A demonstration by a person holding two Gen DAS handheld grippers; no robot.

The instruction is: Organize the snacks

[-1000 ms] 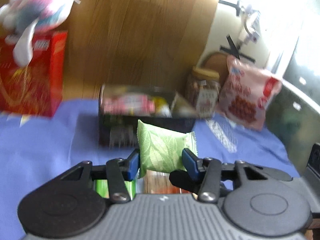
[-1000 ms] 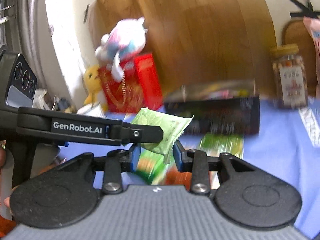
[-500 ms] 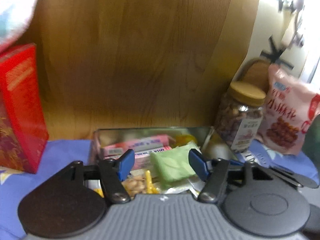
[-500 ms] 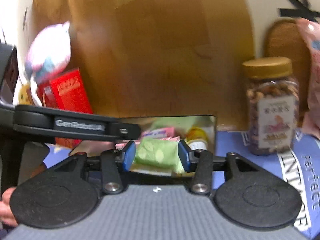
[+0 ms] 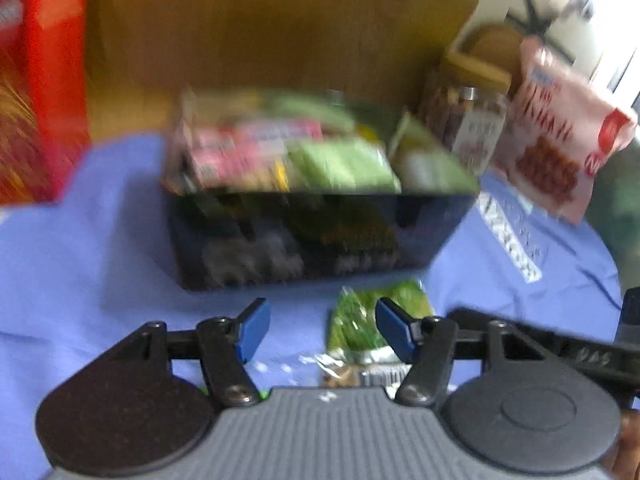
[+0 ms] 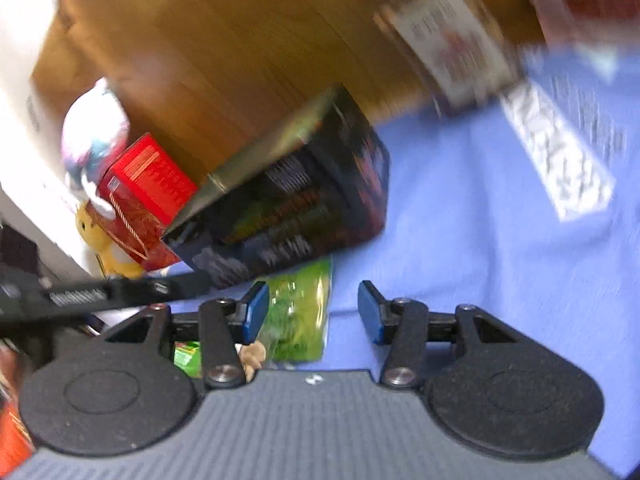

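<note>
Left wrist footage was smeared by motion, so the print on the wrappers could not be read, and the right wrist picture was tilted and blurred as well. A dark box (image 5: pixel 320 236) sat on the blue cloth (image 5: pixel 88 232), against a wooden panel (image 5: pixel 280 24). Inside it lay a pale green packet (image 5: pixel 344 164), a pink packet (image 5: pixel 256 142) and other snacks too blurred to name. Beside the box stood a jar (image 5: pixel 468 124) with brown contents, its lid hard to make out, and a pink bag (image 5: pixel 560 136) leaned next to it. A red carton (image 5: pixel 40 92) was cut off at the left edge.

On the cloth in front of the box lay a green snack pack (image 5: pixel 372 320), partly hidden behind the blue fingers.

The left gripper (image 5: pixel 320 328) had just been opening; its jaws stood roughly halfway apart with only cloth between them, the green pack lying under the right-hand finger. The right gripper (image 6: pixel 310 312) had also just been opening and stood partly parted, gripping nothing, with the green pack (image 6: pixel 300 312) on the cloth beneath it near its left finger.
</note>
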